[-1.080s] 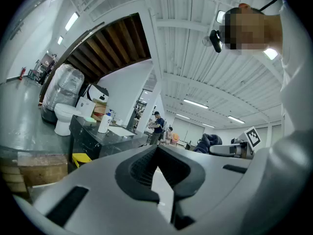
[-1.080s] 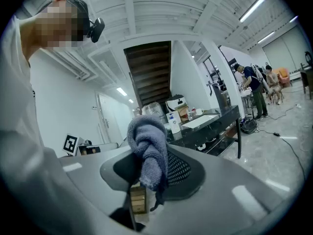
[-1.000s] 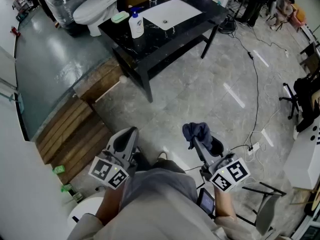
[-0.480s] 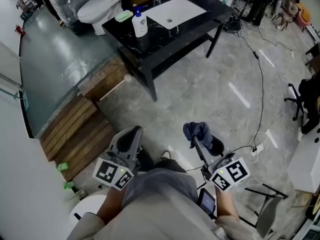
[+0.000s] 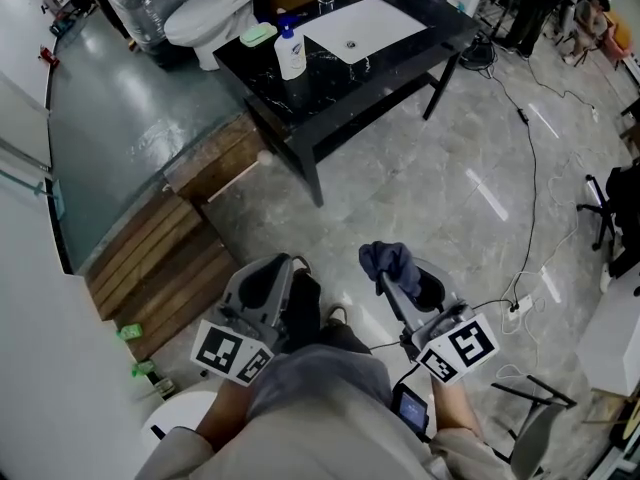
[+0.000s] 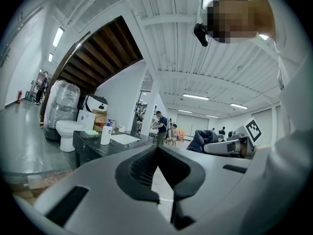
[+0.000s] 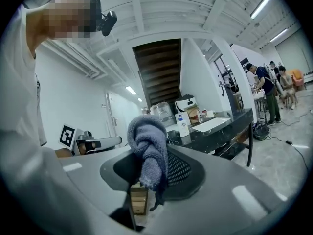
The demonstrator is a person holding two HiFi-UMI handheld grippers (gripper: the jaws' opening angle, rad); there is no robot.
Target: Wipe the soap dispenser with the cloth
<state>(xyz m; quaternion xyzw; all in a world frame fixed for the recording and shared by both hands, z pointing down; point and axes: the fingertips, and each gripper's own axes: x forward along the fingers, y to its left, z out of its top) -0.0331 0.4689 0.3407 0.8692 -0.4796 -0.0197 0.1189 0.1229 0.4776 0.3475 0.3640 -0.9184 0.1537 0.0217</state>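
No legible text, soap dispenser (image 5: 291, 56) label — too small

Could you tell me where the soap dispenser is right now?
Head view, top centre: the soap dispenser stands on the black counter, between the white sink and a green dish.

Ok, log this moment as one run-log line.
stage: before wiping | right gripper: shut on cloth | left gripper: shut, empty | soap dispenser: upright on black counter, far from both grippers
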